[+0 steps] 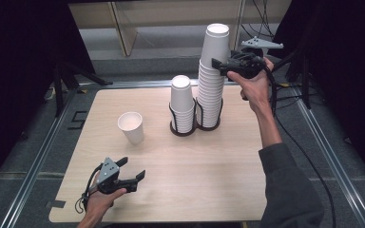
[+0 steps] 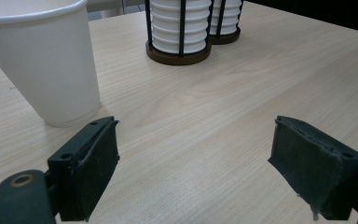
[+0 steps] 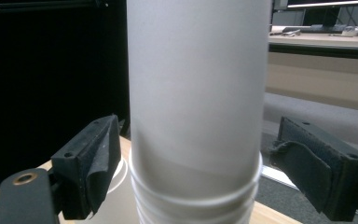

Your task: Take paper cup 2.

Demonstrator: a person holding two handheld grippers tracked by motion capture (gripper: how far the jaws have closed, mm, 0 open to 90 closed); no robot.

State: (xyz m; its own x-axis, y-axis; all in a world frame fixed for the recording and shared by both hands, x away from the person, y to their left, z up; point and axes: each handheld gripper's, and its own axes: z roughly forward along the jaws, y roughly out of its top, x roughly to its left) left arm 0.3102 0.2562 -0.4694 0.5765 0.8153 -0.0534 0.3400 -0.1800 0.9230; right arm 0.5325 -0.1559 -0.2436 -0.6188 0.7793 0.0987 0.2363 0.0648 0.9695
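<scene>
Tall cup stack [image 1: 212, 76]: right gripper [image 1: 217, 64] level, jaws astride.

Quick count: two grippers, left [image 1: 132, 170] and right [image 1: 217, 65], one in each hand. Two cup stacks in one black double holder [image 1: 196, 124]: a tall stack [image 1: 214, 76] sitting between the right fingers [image 3: 91, 161] and a short stack [image 1: 182, 102] well beyond the left fingers [image 2: 91, 163]. One loose cup [image 1: 131, 127] just past the left fingers. One table [image 1: 180, 180]
</scene>
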